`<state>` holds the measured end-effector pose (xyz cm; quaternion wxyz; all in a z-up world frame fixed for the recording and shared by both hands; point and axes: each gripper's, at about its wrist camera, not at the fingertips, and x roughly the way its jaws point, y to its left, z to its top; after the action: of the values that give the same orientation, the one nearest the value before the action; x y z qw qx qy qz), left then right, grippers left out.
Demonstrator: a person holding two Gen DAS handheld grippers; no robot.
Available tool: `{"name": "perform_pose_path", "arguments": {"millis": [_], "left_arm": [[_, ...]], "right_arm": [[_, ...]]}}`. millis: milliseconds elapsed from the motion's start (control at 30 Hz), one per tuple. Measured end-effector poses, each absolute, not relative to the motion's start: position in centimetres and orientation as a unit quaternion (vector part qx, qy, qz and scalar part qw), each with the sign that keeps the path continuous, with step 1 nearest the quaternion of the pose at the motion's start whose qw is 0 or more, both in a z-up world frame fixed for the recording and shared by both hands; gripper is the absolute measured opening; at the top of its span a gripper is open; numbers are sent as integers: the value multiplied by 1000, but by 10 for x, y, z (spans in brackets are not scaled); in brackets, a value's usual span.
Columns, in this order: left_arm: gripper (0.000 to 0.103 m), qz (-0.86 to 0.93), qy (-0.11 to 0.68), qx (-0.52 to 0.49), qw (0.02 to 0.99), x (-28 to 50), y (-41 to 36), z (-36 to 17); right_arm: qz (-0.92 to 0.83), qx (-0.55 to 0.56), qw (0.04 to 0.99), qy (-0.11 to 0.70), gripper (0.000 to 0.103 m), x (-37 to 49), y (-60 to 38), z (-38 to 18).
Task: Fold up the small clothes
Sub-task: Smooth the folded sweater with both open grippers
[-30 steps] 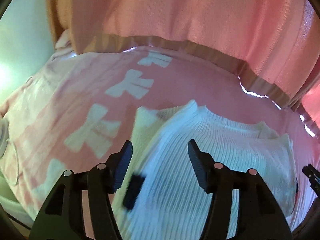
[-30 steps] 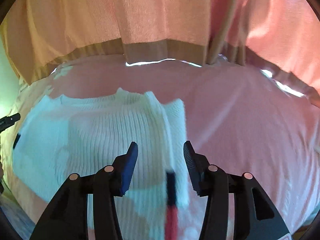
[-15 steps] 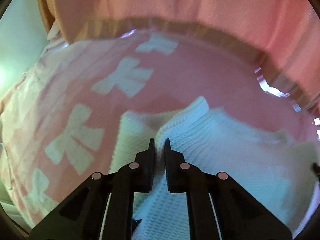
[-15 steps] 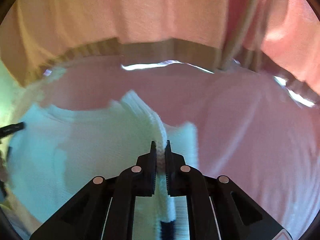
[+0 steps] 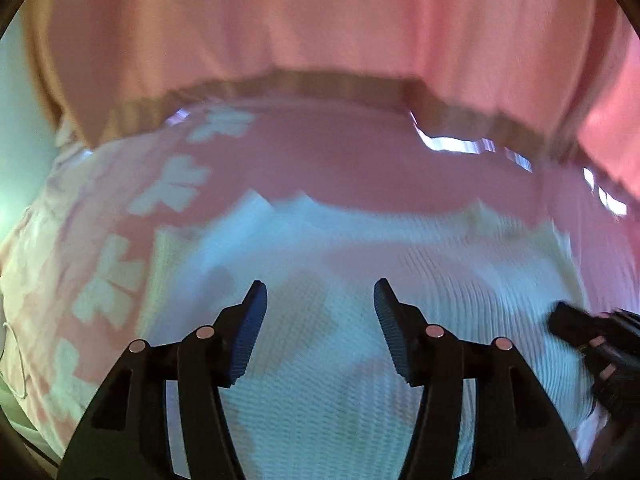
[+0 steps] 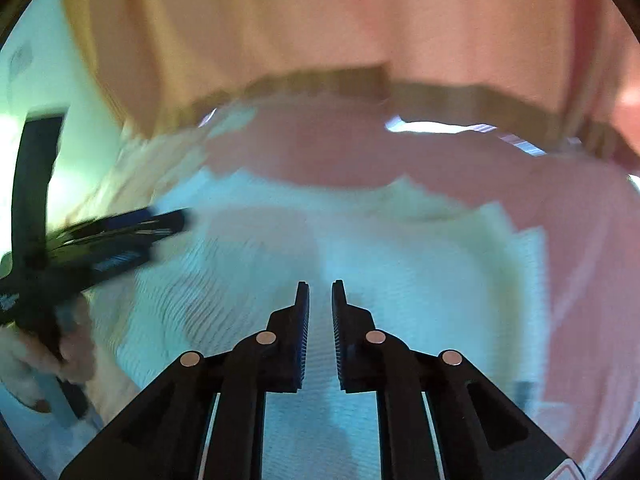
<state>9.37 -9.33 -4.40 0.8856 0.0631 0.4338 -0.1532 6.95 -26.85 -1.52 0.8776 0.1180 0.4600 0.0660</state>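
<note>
The left gripper [image 5: 318, 304] hangs low over the white ribbed sweater [image 5: 360, 280], its 2 fingers spread wide with nothing between them; in the right wrist view it shows as a dark blurred shape [image 6: 116, 236] at the left edge, with the person's hand [image 6: 52, 360] under it. The right gripper [image 6: 320, 304] points forward over the middle of the knit, its fingers drawn near each other but parted by a narrow gap, gripping nothing; it also shows blurred at the right edge of the left wrist view [image 5: 592, 340]. The sweater [image 6: 400, 272] lies flat on the pink bedspread [image 5: 360, 164], which carries pale cross-shaped prints [image 5: 176, 188] along its left side, and a pink curtain [image 5: 320, 20] hangs behind. Both views are smeared by motion. Half a second ago each gripper was pinched shut on a raised ridge of knit; now both have let go and the fabric lies spread out, its sleeve panels folded over the body.
</note>
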Motion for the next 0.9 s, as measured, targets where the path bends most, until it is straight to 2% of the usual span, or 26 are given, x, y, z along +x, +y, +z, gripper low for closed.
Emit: {"name": "perform_pose_path", "arguments": {"millis": [100,167,367,400,500,633,833,900], "left_arm": [[54,-147,476,86,863,98,-108,-72],[57,-145,468,93,867,98,-107,-77],[57,-151,450,121,872,88,-106,-77],[57,-146,447,127,873,87,-107,-77],[58,-141,445,131,875,85,-108,-78],[58,-138,444,131,876,81,-108,-78],[60,-142,446,130,874,73,-98,-75],[61,-139,444,133,875,70,-97,-75]], "right_arm": [[43,83,862,498,4,78,-262,-45],[19,114,857,502,0,77,-291,-51],[-57,209,848,484,1,45,-366,-46],[-86,186,851,483,8,38,-361,-41],[-36,165,864,475,8,27,-329,-30],[-61,89,849,518,0,27,-318,-45],[-118,216,835,492,0,-2,-384,-35],[-114,188,841,494,6,-5,-372,-29]]}}
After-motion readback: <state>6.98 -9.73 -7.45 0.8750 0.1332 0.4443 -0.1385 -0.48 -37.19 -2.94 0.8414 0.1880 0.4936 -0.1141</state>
